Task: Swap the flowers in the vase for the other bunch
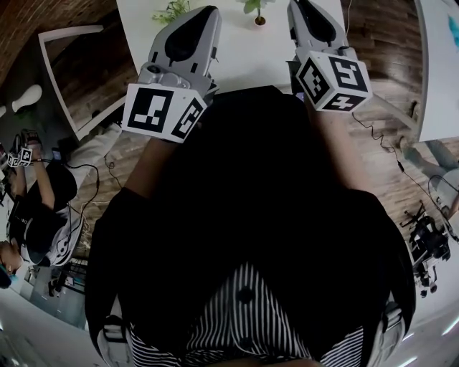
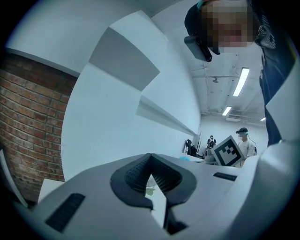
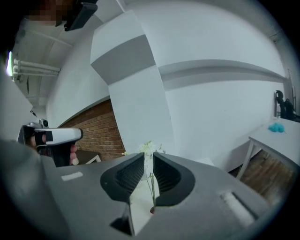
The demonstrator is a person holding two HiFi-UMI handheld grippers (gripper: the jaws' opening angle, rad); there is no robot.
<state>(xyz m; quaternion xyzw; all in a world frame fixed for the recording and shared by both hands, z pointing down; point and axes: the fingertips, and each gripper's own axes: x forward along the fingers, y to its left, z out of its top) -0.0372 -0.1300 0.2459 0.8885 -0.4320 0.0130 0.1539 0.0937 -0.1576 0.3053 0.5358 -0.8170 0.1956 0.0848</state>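
Right gripper (image 3: 148, 157), its jaws a little apart with nothing pinched, pointed at the flowers (image 3: 148, 146) standing straight up in the vase (image 1: 259, 20), dead ahead at twelve o'clock.

On the table (image 1: 237, 61), back from its near edge: bunch (image 1: 172, 11) at left, vase (image 1: 259, 19) at right, apart, flowers (image 1: 252, 5) in it.

free: near table (image 1: 237, 54) strip | blocked: flowers (image 1: 172, 11), vase (image 1: 259, 17) (far edge)
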